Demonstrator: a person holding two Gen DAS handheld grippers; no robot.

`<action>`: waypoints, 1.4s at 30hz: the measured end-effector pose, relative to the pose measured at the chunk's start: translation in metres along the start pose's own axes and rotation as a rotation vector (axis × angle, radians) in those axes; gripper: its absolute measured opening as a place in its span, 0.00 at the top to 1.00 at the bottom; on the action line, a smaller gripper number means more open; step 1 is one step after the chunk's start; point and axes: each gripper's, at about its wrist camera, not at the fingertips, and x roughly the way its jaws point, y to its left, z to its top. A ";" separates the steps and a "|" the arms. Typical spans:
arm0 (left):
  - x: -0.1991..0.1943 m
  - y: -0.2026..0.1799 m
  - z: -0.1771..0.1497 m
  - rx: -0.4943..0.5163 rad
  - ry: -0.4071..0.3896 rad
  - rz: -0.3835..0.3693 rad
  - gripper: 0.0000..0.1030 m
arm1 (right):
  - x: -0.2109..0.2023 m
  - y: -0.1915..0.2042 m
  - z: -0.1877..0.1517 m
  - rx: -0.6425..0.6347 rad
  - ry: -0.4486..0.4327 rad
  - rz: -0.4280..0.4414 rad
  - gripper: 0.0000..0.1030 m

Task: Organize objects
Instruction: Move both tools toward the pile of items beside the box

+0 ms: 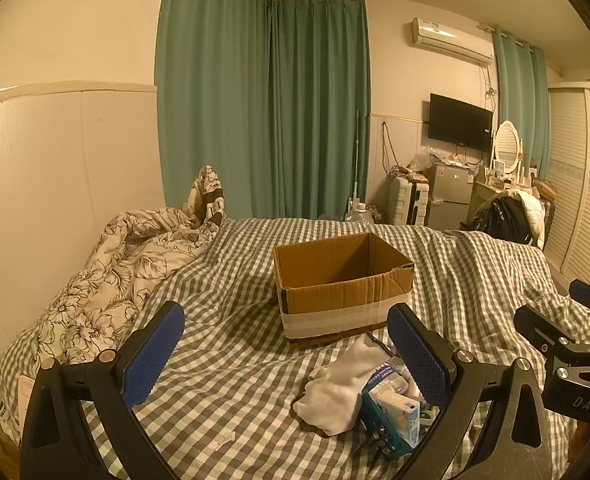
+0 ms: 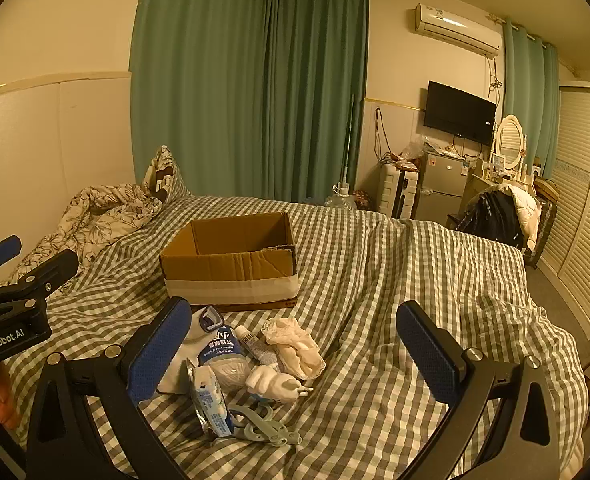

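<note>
An open, empty cardboard box (image 1: 343, 280) stands on the checked bed; it also shows in the right wrist view (image 2: 231, 264). In front of it lies a pile: a white cloth (image 1: 343, 384), a blue-labelled bottle (image 2: 221, 354), a tissue packet (image 2: 211, 404), a small tube (image 2: 255, 344), a cream cloth (image 2: 299, 346), a white plug adapter (image 2: 275, 386) and grey-green scissors (image 2: 263, 426). My left gripper (image 1: 287, 356) is open and empty, left of the pile. My right gripper (image 2: 295, 354) is open and empty, with the pile between its fingers, held above it.
A crumpled floral duvet (image 1: 115, 276) lies at the bed's left by the wall. The bed's right edge (image 2: 535, 280) drops to the floor beside a louvred wardrobe (image 2: 583, 208). A fridge, suitcase and chair stand beyond the bed's far end.
</note>
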 end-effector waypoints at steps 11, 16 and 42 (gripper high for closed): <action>-0.002 0.002 0.006 0.007 0.003 0.007 0.00 | -0.001 0.002 0.004 -0.003 0.003 0.006 0.00; 0.000 0.002 0.005 0.008 0.006 0.010 0.00 | -0.001 0.002 0.003 -0.007 0.000 0.012 0.00; 0.062 -0.010 -0.037 0.081 0.155 0.041 0.04 | 0.047 -0.015 -0.013 -0.028 0.135 0.047 0.00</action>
